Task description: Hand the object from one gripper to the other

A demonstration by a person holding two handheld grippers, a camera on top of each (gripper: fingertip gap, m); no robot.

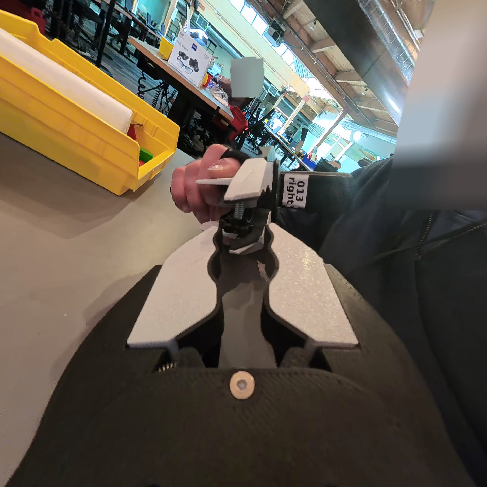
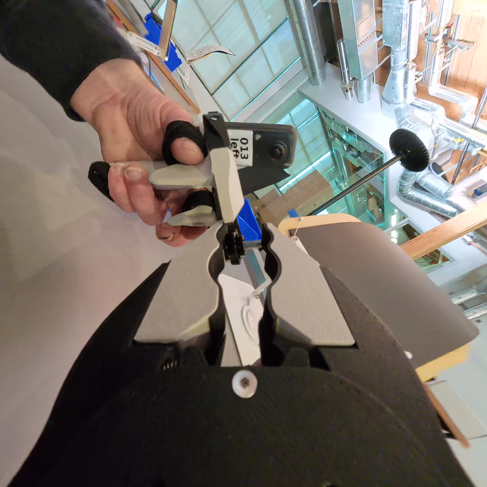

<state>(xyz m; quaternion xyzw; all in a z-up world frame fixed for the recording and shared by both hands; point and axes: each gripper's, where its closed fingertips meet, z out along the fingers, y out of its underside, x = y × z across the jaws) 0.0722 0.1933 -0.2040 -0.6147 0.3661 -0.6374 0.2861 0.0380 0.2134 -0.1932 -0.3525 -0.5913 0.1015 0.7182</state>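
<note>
A yellow bin (image 1: 79,137) stands on the worktop (image 1: 52,250), at the upper left of the left wrist view. A white slab (image 1: 66,87) lies along the top of it and hides most of the inside. At the open front end only a green piece (image 1: 146,155) and a bit of something red (image 1: 133,135) show. The far end of the bin is cut off by the frame.

The bolt (image 2: 251,243), with a black toothed knob (image 2: 233,246) on it, is held in the air above the worktop, where the two pairs of tongs meet. The right gripper (image 2: 242,237) has its tongs clamped on the bolt from end to end: one tip is at the knob and the other at the end of the thread. The left gripper (image 1: 243,229) has its tongs slightly apart, with the knob between the tips. I cannot tell whether they press on it, because the right tongs cover part of the knob.

The right hand (image 1: 195,184) is closed around its handle, with a black strap over one finger. The left hand (image 2: 131,147) comes in from the upper left, and its thumb and fingers sit in black loops on the levers. A dark sleeve (image 2: 52,47) covers the wrist. The room behind is tilted and hard to make out.
</note>
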